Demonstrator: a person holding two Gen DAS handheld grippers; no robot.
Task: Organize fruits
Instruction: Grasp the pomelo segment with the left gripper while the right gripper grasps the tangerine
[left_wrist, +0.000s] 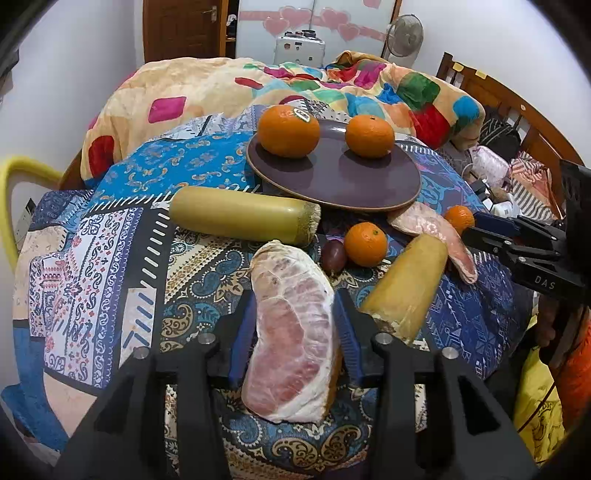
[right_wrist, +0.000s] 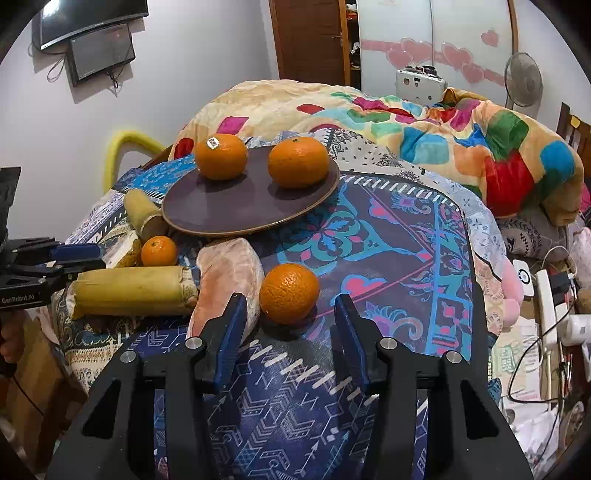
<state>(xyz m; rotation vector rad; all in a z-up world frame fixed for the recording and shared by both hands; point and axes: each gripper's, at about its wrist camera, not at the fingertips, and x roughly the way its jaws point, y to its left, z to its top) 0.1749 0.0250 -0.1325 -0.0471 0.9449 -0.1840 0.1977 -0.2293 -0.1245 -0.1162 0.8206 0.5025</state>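
L gripper (left_wrist: 295, 325) has its blue-padded jaws pinching a peeled pink pomelo wedge w/ white pith (left_wrist: 291, 339), long axis running near-to-far along the jaws. R gripper (right_wrist: 291, 332) jaws spread wide, nothing between them; a small loose orange mandarin (right_wrist: 289, 292) sits on the patterned blue cloth-covered surface (right_wrist: 388, 229) just beyond the tips, roughly centred, a bit left. Round dark purple plate (right_wrist: 221, 218) w/ two mandarins lies farther off, up-left. R is nearer that fruit; prob a straight push forward, then close.
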